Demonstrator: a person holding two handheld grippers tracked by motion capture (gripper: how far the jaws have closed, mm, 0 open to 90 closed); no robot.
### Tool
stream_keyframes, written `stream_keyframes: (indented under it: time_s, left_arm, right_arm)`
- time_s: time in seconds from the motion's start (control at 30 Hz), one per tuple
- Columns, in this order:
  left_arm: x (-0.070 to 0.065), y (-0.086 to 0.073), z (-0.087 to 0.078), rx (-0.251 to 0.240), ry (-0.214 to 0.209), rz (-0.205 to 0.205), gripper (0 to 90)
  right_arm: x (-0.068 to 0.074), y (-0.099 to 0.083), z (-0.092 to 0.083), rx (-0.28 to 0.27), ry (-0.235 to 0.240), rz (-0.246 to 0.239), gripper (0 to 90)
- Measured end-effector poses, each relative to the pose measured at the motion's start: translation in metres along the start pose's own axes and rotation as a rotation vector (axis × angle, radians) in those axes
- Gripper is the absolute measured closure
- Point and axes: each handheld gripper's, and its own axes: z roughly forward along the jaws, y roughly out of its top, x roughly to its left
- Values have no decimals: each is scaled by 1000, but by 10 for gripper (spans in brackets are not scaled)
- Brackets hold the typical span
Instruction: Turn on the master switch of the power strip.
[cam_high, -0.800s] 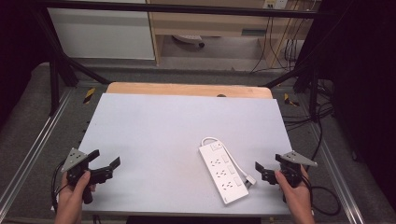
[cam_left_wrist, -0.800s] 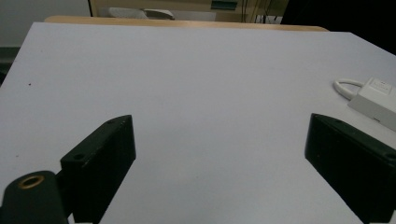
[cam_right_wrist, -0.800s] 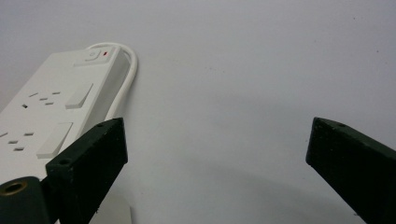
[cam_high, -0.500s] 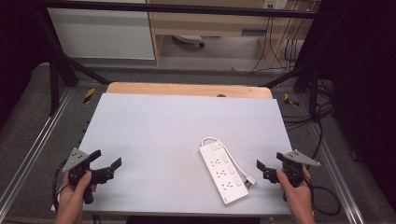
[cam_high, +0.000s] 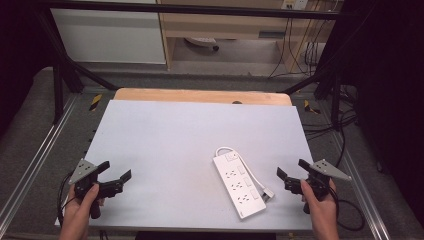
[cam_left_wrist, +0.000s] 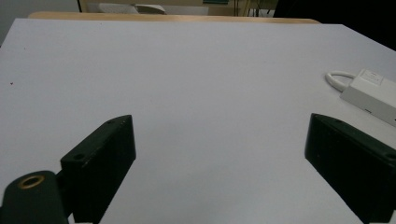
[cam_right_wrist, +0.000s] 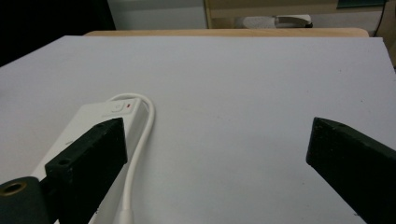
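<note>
The white table carries a white power strip at about five o'clock, its cord looped along its right side. At three o'clock of the strip, the right gripper hovers, jaws wide and empty. At eight o'clock of the table, the left gripper gapes empty too.
</note>
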Motion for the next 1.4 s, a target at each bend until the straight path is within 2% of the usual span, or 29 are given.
stream_keyframes:
  time_s: [0.2,0.3,0.33,0.77,1.0,1.4]
  left_arm:
    - [-2,-1,3,7,-2,4,89]
    - [-9,-2,11,46,-26,45,87]
    - [-10,-2,11,45,-25,52,87]
    - [-7,-2,9,42,-23,44,88]
    - [-6,-2,8,40,-22,36,88]
    - [-7,-2,9,49,-21,40,86]
  right_arm:
    - [6,7,-3,-13,33,-9,50]
    - [10,10,-4,-17,43,-9,50]
    - [11,11,-4,-21,47,-12,50]
    - [18,28,-7,-48,48,-56,43]
    - [19,38,-1,-33,46,-70,34]
    - [22,57,15,-26,85,-99,39]
